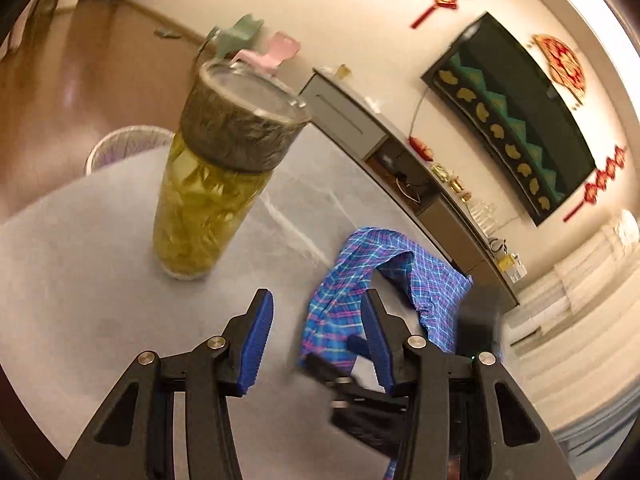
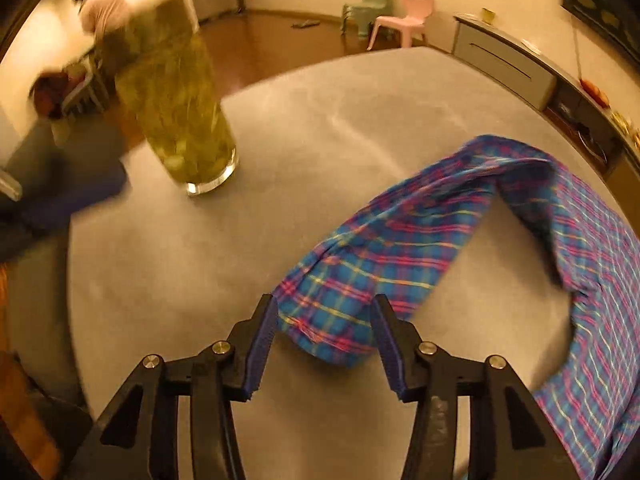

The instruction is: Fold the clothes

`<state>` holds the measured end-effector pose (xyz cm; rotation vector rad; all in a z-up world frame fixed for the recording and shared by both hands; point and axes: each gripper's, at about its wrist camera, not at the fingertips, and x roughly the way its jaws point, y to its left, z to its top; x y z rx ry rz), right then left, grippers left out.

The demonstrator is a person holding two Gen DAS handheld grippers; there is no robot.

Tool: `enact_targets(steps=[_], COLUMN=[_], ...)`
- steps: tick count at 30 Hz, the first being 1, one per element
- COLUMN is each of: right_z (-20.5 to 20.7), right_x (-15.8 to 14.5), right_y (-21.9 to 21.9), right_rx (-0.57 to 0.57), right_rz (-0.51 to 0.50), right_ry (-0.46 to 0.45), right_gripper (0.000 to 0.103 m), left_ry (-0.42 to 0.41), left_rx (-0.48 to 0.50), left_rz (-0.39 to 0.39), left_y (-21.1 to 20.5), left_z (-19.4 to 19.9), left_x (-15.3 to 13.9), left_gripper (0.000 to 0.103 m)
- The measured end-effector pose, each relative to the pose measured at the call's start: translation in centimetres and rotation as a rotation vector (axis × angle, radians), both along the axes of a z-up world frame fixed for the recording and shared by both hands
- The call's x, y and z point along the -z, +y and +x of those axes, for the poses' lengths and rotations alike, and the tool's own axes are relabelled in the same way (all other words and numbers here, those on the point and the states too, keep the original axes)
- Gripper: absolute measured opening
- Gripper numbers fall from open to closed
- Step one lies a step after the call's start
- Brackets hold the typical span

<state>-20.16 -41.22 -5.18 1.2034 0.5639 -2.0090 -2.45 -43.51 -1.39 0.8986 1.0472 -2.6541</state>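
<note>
The plaid garment (image 2: 400, 256) is seen rumpled on the worktop (image 2: 240, 240), its near folded end just ahead of the right tongs (image 2: 324, 320), long axis running up-right. Both tongs are held part open and empty; the left tongs (image 1: 318, 320) are kept beside the cloth, farther off.

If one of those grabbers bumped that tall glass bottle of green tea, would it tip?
Probably, if struck high: the tall clear glass bottle of green tea leaves is narrow-based with a heavy-looking grey lid. Being nearly full, it likely resists light nudges. On the smooth grey table it may slide first.

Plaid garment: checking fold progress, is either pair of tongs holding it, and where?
Neither. Left tongs and right tongs are open; the plaid garment lies loose on the table.
</note>
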Motion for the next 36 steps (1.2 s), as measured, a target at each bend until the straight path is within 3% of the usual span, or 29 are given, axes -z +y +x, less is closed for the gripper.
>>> enact_targets(steps=[1,2,3,4,6,9,11,13,16,19,23,26,30,36], right_z=[0.1,0.0,-0.2,-0.5,-1.0,-1.2,-0.4,0.5,1.7,2.1,3.6,4.2,5.0,7.7], right_x=[0.5,0.4,0.0,-0.9,-2.9,-7.7,-9.5,-8.7,-4.5,-2.0,-3.7,-5.2,-5.9,-6.9], right_y=[-0.5,-0.5,-0.5,0.1,1.6,7.0,12.1,16.7,20.2,22.2,23.4,22.4,19.0,16.0], right_rx=[-0.003,0.004,0.016,0.044,0.107,0.267,0.403,0.531,0.639,0.661,0.628,0.564,0.450,0.356], right_rz=[0.024,0.021,0.013,-0.013,-0.076,-0.302,-0.485,-0.593,-0.505,-0.423,-0.413,-0.401,-0.348,-0.281], right_ry=[0.015,0.025,0.034,0.039,0.045,0.020,-0.059,-0.160,-0.230,-0.259,-0.165,-0.088,-0.055,0.107], right_gripper=[0.051,0.040,0.028,0.005,0.005,0.005,0.005,0.005,0.007,0.010,0.039,0.051,0.051,0.051], left_ry=[0.002,0.003,0.007,0.011,0.022,0.039,0.046,0.044,0.032,0.009,-0.023,-0.031,-0.039,-0.096], left_rx=[0.005,0.009,0.006,0.001,-0.006,0.003,0.027,0.066,0.140,0.212,0.268,0.328,0.368,0.373], left_rz=[-0.002,-0.003,-0.005,-0.006,-0.014,-0.031,-0.032,-0.025,-0.020,-0.024,-0.029,-0.039,-0.073,-0.100], left_y=[-0.1,-0.1,-0.2,-0.2,-0.2,0.2,0.9,1.9,3.8,5.6,8.1,10.8,14.4,17.5], left_z=[0.1,0.2,0.3,0.5,0.9,1.2,1.0,0.5,-0.2,-0.4,0.1,1.7,5.0,8.4], left_x=[0.0,0.0,-0.1,-0.1,-0.4,-1.1,-1.4,-1.4,-1.0,-0.3,1.1,2.2,3.7,5.7], left_gripper=[0.044,0.044,0.044,0.044,0.044,0.045,0.045,0.045,0.045,0.045,0.045,0.045,0.045,0.045])
